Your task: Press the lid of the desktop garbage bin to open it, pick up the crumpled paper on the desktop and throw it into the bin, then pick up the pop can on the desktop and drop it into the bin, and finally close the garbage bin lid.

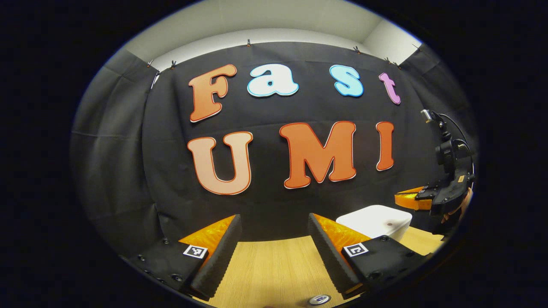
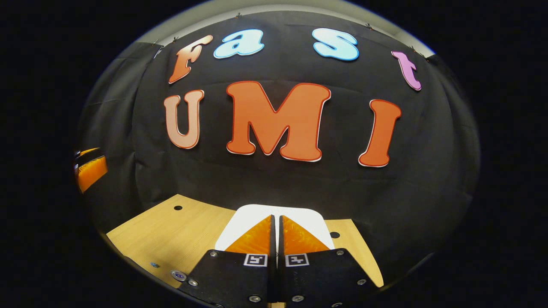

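The white desktop bin (image 1: 373, 221) stands at the right in the left gripper view, its lid down flat. My right gripper (image 1: 400, 200) hovers just over the bin's far right side, held by a hand. In the right gripper view, that gripper (image 2: 276, 219) is shut with nothing between its fingers, its tips over the white lid (image 2: 246, 216); I cannot tell whether they touch it. My left gripper (image 1: 274, 218) is open above bare wooden tabletop. The silver top of the pop can (image 1: 320, 299) peeks in at the bottom edge, below the left gripper.
The light wooden table (image 2: 171, 233) has small round holes (image 2: 177, 208) near its back edge, where it meets the black cloth wall. My left gripper (image 2: 90, 169) hangs in the air at the far left of the right gripper view.
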Demonstrator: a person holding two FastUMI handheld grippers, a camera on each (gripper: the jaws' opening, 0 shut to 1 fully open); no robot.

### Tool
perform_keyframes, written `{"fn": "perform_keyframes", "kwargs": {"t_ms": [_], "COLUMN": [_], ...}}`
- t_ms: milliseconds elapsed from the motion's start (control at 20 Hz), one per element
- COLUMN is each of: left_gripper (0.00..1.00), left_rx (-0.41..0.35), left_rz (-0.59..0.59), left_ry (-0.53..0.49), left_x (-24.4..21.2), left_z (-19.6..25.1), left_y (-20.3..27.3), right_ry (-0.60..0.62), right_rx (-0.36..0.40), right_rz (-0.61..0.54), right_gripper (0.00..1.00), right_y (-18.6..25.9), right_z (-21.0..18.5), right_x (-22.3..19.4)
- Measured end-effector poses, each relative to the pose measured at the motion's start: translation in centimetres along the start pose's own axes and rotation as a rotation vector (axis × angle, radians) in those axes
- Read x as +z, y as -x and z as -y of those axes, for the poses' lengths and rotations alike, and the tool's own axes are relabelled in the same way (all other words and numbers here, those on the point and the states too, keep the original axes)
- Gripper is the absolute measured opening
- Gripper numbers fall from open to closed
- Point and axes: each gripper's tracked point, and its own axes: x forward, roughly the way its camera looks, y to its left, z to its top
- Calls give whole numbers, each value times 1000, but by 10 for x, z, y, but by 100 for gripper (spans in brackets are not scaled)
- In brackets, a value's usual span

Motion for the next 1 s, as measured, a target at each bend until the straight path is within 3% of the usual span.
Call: {"fn": "perform_keyframes", "kwargs": {"t_ms": [300,650,1000], "left_gripper": [100,99,100], "left_rx": [17,35,88], "left_rz": [-37,-68,-104], "left_ry": [-9,-20,-19], "left_x": [-14,-24,-35], "left_z": [4,8,4], "left_y": [-7,-7,-2], "right_ry": [-1,10,-55], "right_rx": [55,98,154], "right_rz": [-115,-148,-177], "right_gripper": [1,1,1], "right_y": [-9,-16,-18], "right_z": [0,-8,-14], "right_x": [-49,-66,-69]}}
